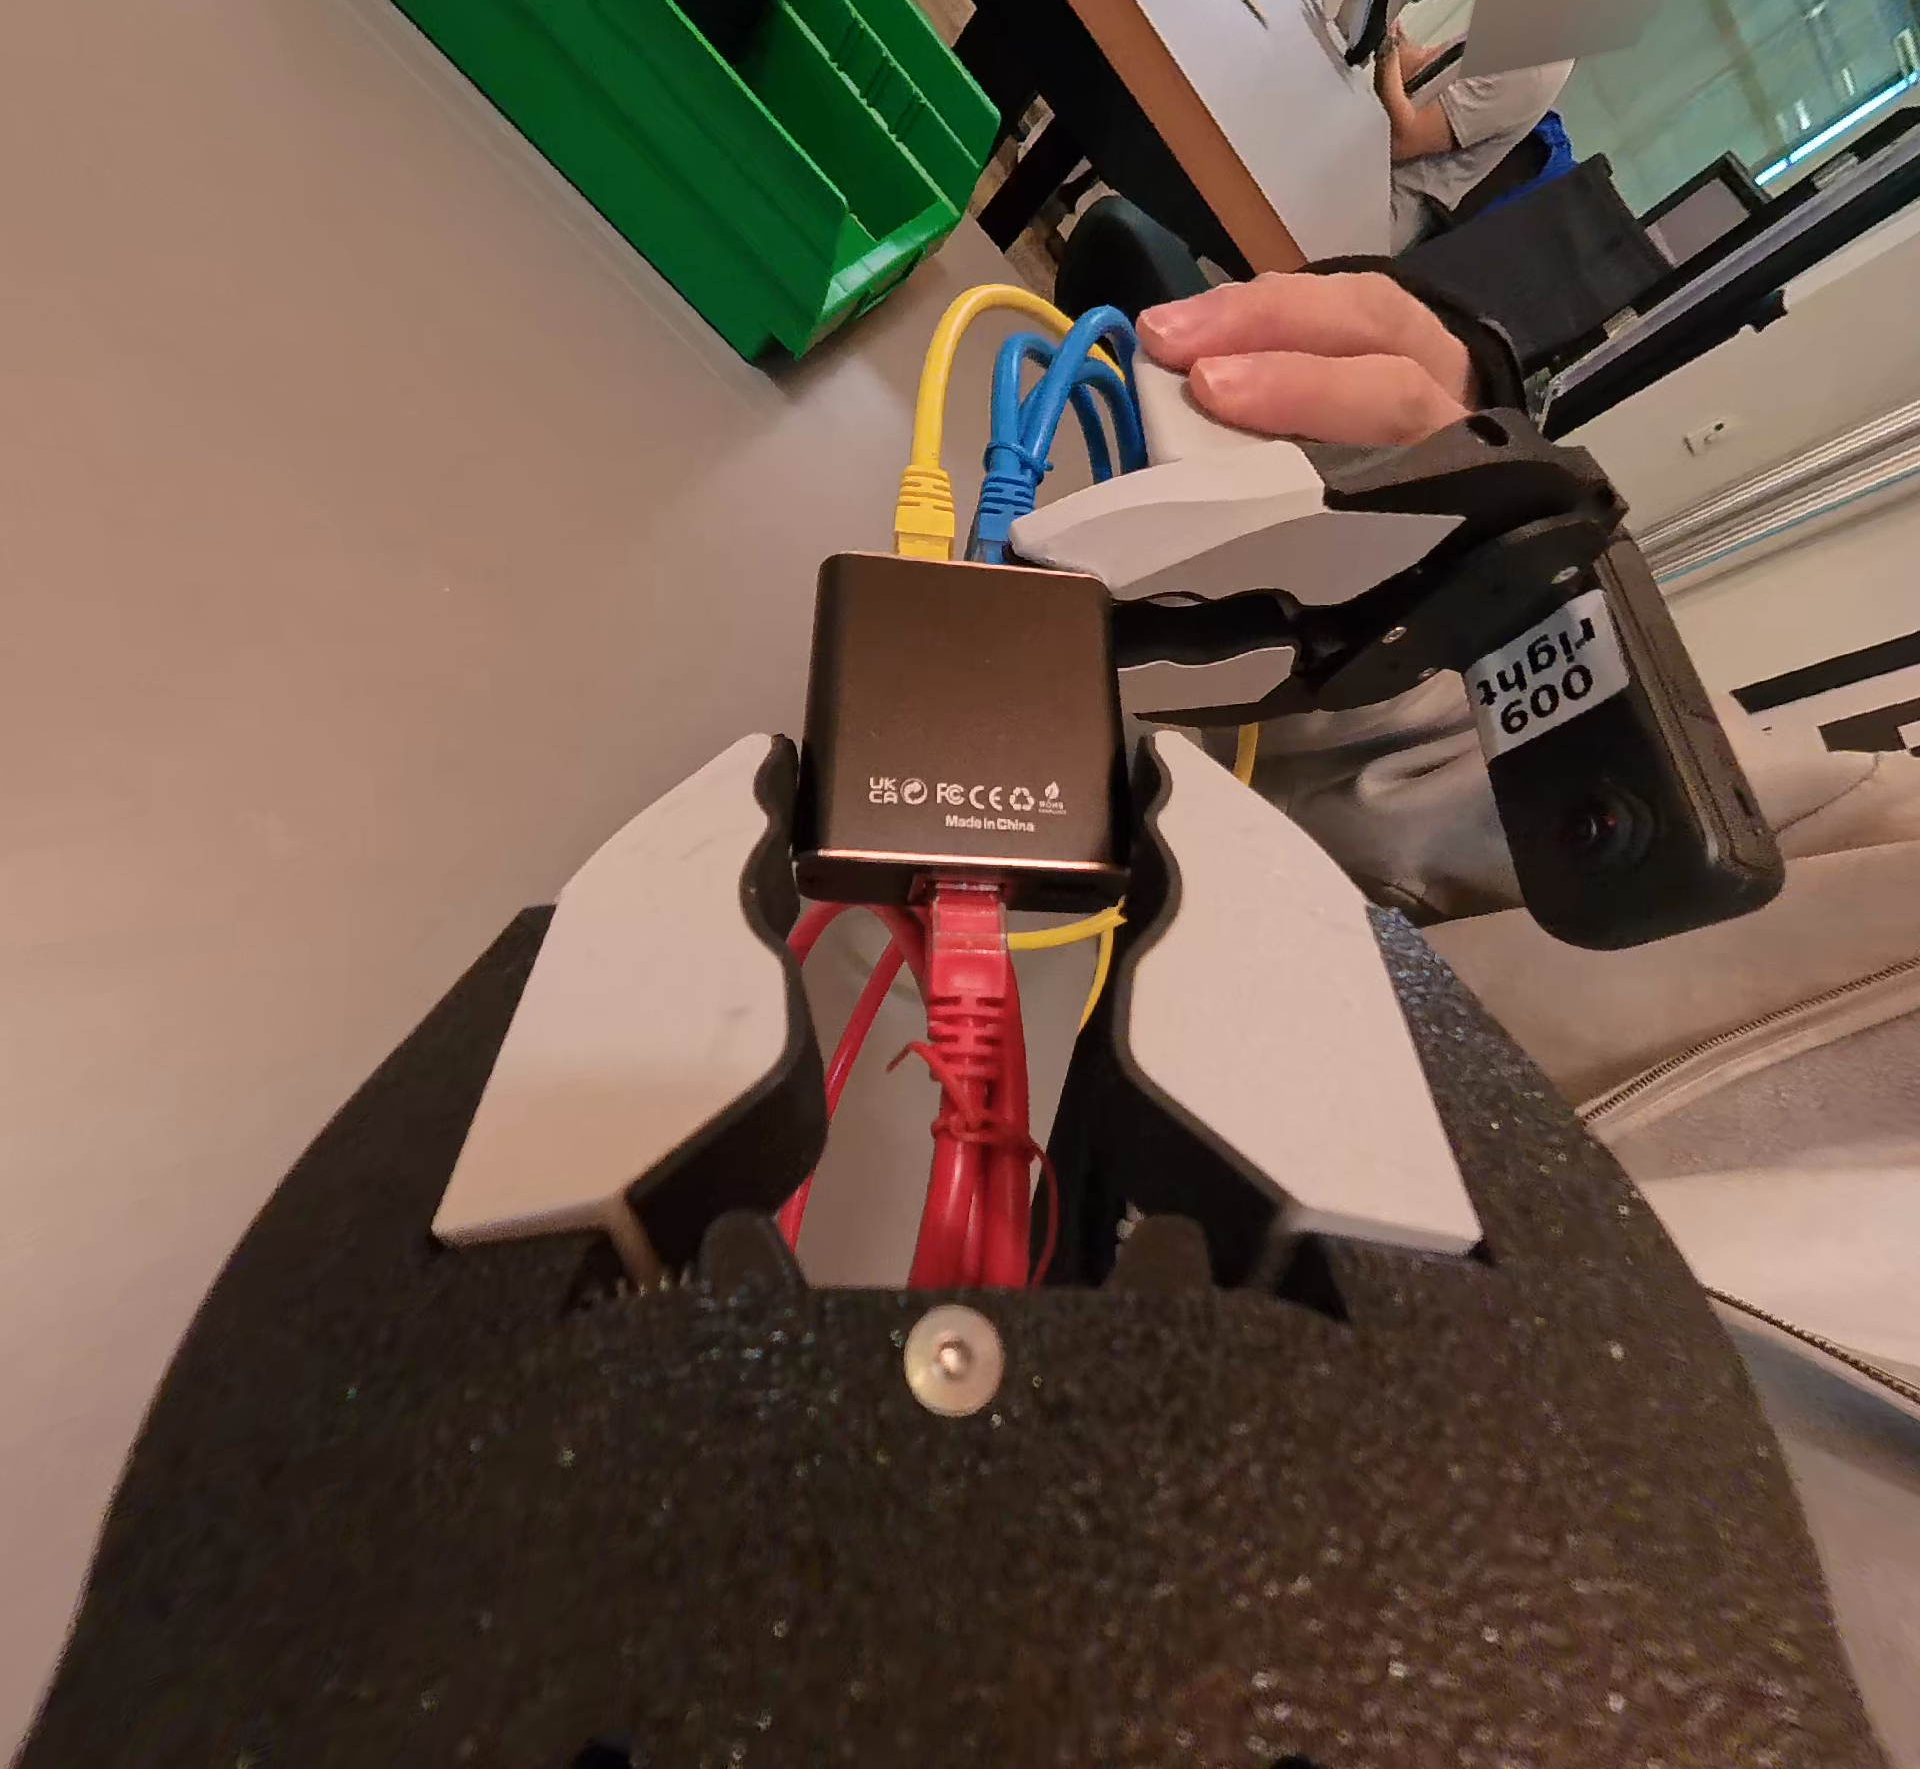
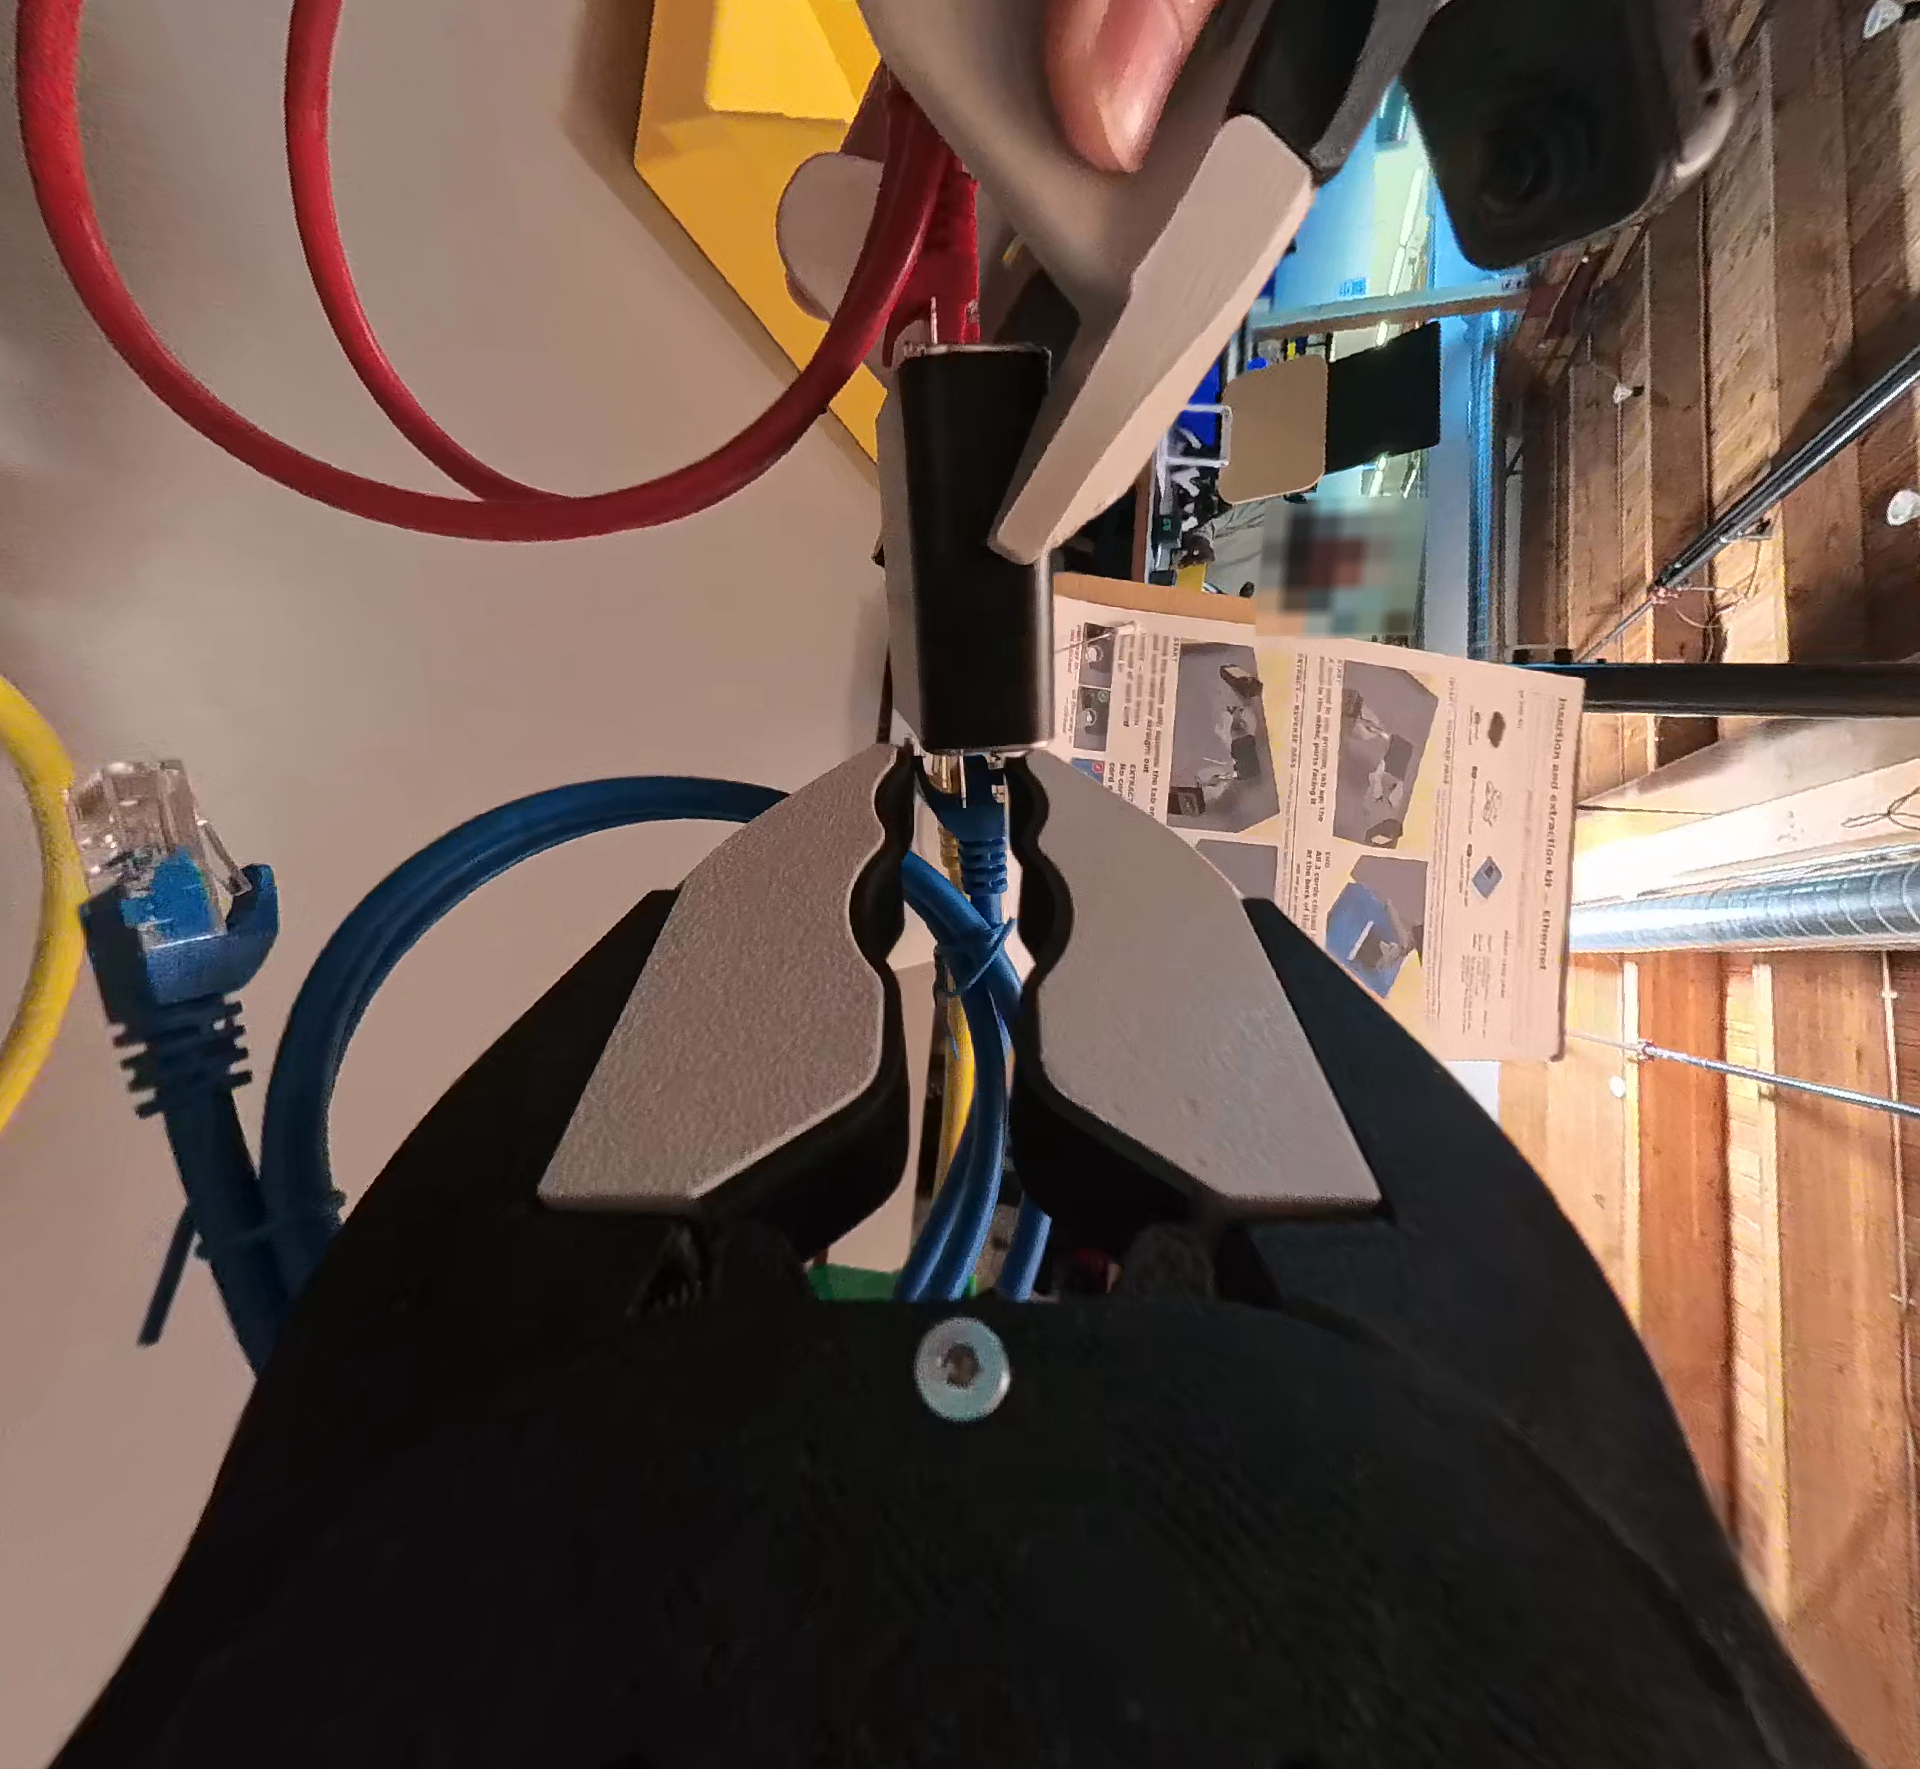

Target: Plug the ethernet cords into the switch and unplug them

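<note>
Black switch (image 1: 961, 711); red (image 1: 966, 1013), yellow (image 1: 923, 504), blue cords (image 1: 1006, 498); green bin (image 1: 727, 78).

The switch (image 1: 961, 722) sits between the left gripper (image 1: 961, 789) fingers. One cord (image 1: 968, 971) enters its near side, two cords (image 1: 961, 504) enter the far side. The right gripper (image 1: 1060, 576) is at its far right corner

We note green bins (image 1: 727, 88) on the grey table (image 1: 260, 472). A yellow bin (image 2: 748, 109) lies there too, and a printed sheet (image 2: 1351, 836) stands beyond.

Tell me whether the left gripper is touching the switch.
Touching. The left wrist view shows the left gripper with both fingertips pressed against the sides of the black switch, no gap on either side.
</note>
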